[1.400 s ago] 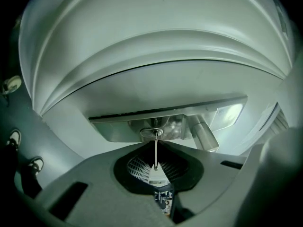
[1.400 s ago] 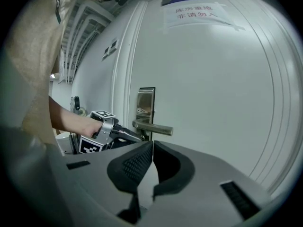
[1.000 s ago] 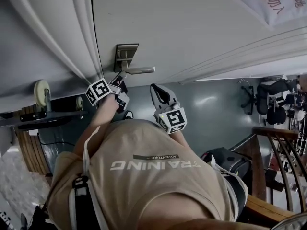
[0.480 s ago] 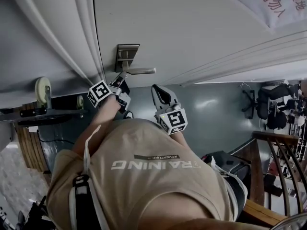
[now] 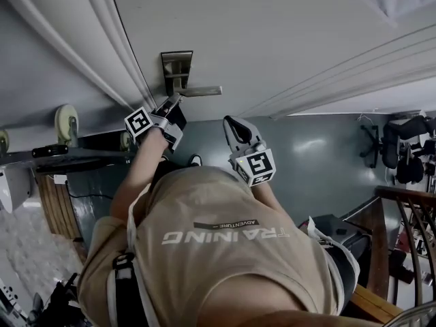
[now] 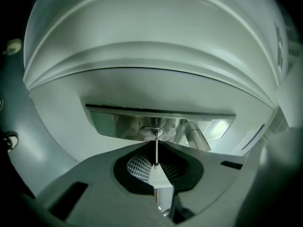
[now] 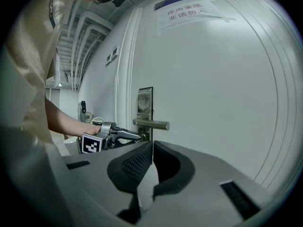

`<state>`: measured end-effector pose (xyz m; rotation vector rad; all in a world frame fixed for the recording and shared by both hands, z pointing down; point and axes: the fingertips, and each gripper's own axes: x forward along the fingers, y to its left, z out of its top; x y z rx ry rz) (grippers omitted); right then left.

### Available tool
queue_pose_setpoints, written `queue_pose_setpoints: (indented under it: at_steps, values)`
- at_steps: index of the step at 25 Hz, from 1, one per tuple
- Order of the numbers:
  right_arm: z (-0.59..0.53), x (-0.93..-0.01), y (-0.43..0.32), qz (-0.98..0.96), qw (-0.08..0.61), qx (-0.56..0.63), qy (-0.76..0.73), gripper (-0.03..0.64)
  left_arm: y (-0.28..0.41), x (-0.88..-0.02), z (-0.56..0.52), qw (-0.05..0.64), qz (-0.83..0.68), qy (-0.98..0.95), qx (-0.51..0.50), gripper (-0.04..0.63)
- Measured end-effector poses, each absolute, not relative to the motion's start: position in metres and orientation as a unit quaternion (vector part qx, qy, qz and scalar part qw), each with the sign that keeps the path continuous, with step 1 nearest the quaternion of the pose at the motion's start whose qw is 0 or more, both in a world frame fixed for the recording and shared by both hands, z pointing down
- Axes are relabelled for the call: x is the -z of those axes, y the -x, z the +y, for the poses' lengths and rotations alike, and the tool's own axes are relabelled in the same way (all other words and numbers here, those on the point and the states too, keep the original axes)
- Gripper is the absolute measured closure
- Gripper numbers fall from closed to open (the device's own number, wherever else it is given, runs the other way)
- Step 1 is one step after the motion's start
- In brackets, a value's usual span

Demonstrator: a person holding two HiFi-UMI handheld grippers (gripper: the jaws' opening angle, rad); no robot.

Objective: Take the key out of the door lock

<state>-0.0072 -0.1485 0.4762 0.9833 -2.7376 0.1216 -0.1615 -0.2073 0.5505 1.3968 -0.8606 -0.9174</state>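
The left gripper [image 6: 156, 163] has rolled a little since a second ago, its fingers pinching the key [image 6: 156, 149]. The key still sits in the lock [image 6: 152, 132] by the door's [image 5: 272, 33] edge (probably being turned for withdrawal). The right gripper [image 7: 152, 157] hangs back, fingers pressed together, empty. The pads hide the key's bow.
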Motion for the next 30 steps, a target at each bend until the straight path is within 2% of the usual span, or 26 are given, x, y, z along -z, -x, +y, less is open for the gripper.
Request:
queue_pose_setpoints:
  at_steps: [13,17,26,30]
  values:
    - [-0.146,-0.493,-0.009,-0.945,0.084,-0.068,-0.310,0.601,0.159,-0.551,-0.207,0.604,-0.330,-0.581,0.435,0.571]
    - [-0.144,-0.500,-0.016,-0.944,0.086,-0.073,-0.310,0.601,0.158,-0.549,-0.209,0.595,-0.346,-0.590,0.422,0.572]
    - [-0.145,-0.503,-0.033,-0.939,0.086,-0.079,-0.324,0.601,0.158,-0.548,-0.206,0.605,-0.286,-0.571,0.475,0.571]
    - [-0.146,-0.504,-0.032,-0.940,0.087,-0.081,-0.320,0.601,0.159,-0.549,-0.206,0.599,-0.307,-0.579,0.460,0.571]
